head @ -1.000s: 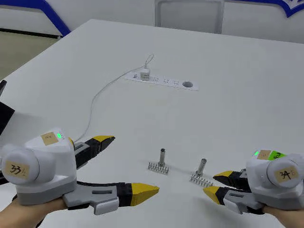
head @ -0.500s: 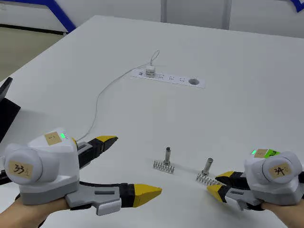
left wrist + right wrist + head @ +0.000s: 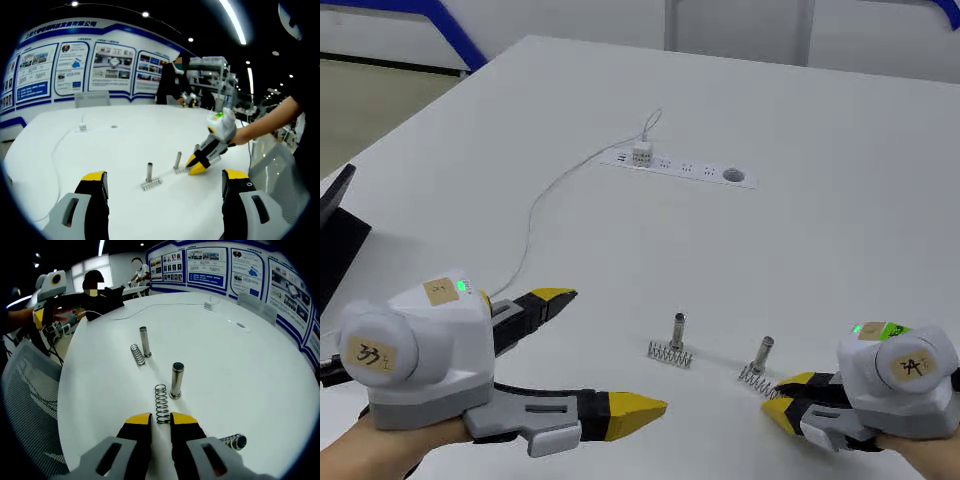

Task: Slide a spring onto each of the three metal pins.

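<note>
Here, right tongs (image 3: 161, 419) low, tips narrowly apart astride a spring (image 3: 161, 402) end (grip unclear); left tongs (image 3: 615, 350) wide, empty.

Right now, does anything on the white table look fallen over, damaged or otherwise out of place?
Yes. One silver metal pin lies on its side on the white table, close to the right gripper, seemingly with a coil spring around it. The near upright pin and the far upright pin stand normally. Nothing looks spilled or damaged.
</note>
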Tool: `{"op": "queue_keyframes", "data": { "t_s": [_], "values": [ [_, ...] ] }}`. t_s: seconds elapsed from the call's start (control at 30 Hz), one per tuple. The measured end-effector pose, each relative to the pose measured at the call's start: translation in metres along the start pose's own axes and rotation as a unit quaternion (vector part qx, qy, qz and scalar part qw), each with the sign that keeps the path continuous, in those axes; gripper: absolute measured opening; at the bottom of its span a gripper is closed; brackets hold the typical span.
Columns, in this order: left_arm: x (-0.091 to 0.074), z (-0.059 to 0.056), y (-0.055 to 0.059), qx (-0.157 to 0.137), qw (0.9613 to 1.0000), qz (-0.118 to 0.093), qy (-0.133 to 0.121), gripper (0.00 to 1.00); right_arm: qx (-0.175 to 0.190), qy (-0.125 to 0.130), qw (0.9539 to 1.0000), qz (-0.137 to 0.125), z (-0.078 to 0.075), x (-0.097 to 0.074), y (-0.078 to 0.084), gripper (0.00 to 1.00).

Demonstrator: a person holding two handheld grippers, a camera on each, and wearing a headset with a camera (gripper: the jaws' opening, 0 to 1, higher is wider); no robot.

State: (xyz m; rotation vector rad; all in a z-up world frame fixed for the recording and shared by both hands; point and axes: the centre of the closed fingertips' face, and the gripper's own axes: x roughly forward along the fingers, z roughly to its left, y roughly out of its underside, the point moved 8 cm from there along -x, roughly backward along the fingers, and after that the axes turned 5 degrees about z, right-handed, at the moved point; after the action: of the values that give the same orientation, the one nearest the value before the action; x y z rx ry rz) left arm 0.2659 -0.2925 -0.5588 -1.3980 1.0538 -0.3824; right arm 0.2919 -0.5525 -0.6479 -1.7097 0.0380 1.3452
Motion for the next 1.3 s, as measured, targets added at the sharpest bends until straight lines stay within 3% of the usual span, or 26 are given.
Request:
{"op": "queue_keyframes", "data": {
  "t_s": [0.53,0.83,1.1,1.3],
  "values": [
    [0.000,-0.007,-0.005,0.014,0.9999,0.003,0.009,0.96,-0.007,0.010,0.9999,0.003,0.000,-0.002,0.001,0.11],
    [0.000,-0.012,-0.009,0.021,0.9997,0.001,0.014,0.95,-0.001,-0.003,0.9999,-0.011,0.007,-0.013,-0.001,0.11],
    [0.008,-0.020,-0.007,0.032,0.9989,0.012,0.032,0.94,-0.038,-0.013,0.9989,-0.026,0.020,-0.034,-0.014,0.11],
    [0.016,-0.028,-0.011,0.048,0.9975,0.013,0.050,0.93,-0.086,-0.032,0.9950,-0.040,0.031,-0.063,-0.029,0.11]
  ]
}}
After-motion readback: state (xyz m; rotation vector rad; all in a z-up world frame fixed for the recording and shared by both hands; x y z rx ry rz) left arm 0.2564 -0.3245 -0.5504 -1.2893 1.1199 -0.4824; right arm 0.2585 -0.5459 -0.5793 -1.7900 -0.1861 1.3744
